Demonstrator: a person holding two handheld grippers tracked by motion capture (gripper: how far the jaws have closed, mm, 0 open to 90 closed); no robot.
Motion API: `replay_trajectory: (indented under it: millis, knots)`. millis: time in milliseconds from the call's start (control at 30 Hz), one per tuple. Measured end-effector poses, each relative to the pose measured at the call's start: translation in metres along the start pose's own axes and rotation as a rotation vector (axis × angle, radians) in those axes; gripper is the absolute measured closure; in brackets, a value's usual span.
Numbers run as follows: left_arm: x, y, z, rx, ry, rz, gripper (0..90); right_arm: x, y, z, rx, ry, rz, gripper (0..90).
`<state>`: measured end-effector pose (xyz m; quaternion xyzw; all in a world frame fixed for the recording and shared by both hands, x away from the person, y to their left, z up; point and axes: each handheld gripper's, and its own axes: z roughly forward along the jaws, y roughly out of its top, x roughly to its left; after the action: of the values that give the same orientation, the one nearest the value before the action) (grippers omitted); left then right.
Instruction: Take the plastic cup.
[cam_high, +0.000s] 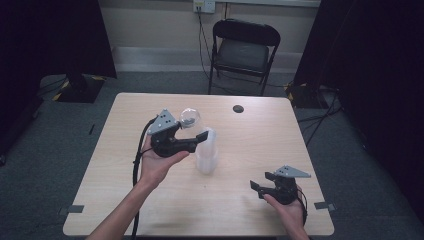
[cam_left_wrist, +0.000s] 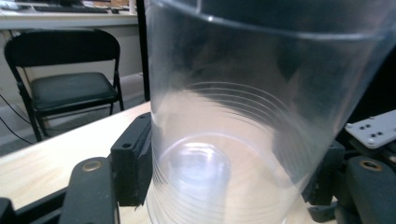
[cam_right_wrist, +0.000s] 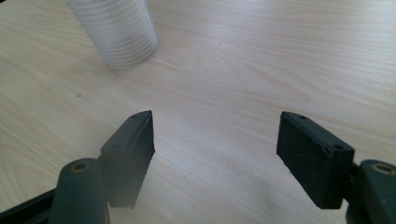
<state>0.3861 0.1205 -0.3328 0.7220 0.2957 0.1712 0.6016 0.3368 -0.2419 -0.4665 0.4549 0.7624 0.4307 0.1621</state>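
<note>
**A:** Start at my edge of the table (cam_high: 125, 210). What have you got?

**B:** Nearest me, on the right, the right gripper (cam_high: 261, 184) sits low over the wood in the person's right hand (cam_high: 290, 210). In the right gripper view its jaws stand wide with only bare tabletop between them. It holds nothing.

**A:** And the left side?

**B:** A little farther in, the person's left hand (cam_high: 157, 162) carries the left gripper (cam_high: 204, 137), turned toward the middle of the table. Its jaws are drawn in narrow on the clear plastic cup stack (cam_high: 207, 150). In the left gripper view I see the left pad pressed flat against the cup wall (cam_left_wrist: 224, 112) and the right pad tucked behind the other side, so I read that as a grip on the stack.

**A:** Where exactly is the stack?

**B:** About mid-table, upright, just left of centre. I cannot tell whether its base touches the wood or hangs just clear. In the right gripper view its ribbed lower part (cam_right_wrist: 123, 32) shows well apart from the open jaws.

**A:** Anything past it?

**B:** A clear dome lid (cam_high: 190, 117) just behind the left gripper, a small dark disc (cam_high: 238, 108) near the far edge, and a black folding chair (cam_high: 243, 52) beyond the table.
</note>
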Motion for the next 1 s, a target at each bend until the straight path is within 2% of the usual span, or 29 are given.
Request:
replay_trajectory:
  millis: [167, 300, 400, 467, 567, 733, 900, 967, 1000]
  knots:
    - [-0.003, -0.005, -0.006, 0.022, -0.008, 0.0, 33.1, 0.0, 0.0, -0.001, -0.001, -0.004, -0.004, 27.4]
    - [-0.005, -0.01, -0.012, 0.019, -0.017, -0.02, 33.1, -0.001, 0.0, -0.001, -0.006, -0.002, -0.003, 27.4]
    - [-0.006, -0.015, -0.015, 0.035, -0.031, -0.032, 33.2, 0.001, 0.001, -0.001, -0.006, 0.0, -0.003, 27.4]
    - [-0.008, -0.019, -0.016, 0.057, -0.031, -0.036, 33.1, 0.002, 0.001, -0.001, -0.009, 0.001, -0.016, 27.3]
    - [-0.009, -0.025, -0.019, 0.066, -0.04, -0.049, 33.1, 0.006, 0.002, -0.002, -0.018, 0.002, -0.036, 25.4]
    - [-0.01, -0.038, -0.023, 0.089, -0.037, -0.086, 33.2, 0.013, 0.004, 0.0, -0.029, 0.025, -0.066, 26.3]
    - [-0.013, -0.048, -0.023, 0.11, -0.045, -0.092, 33.2, 0.017, 0.006, -0.001, -0.041, 0.045, -0.078, 29.3]
    - [-0.014, -0.054, -0.021, 0.123, -0.047, -0.107, 33.2, 0.019, 0.007, -0.002, -0.048, 0.052, -0.085, 30.7]
    - [-0.015, -0.059, -0.019, 0.142, -0.063, -0.126, 33.1, 0.022, 0.008, -0.002, -0.052, 0.066, -0.093, 32.3]
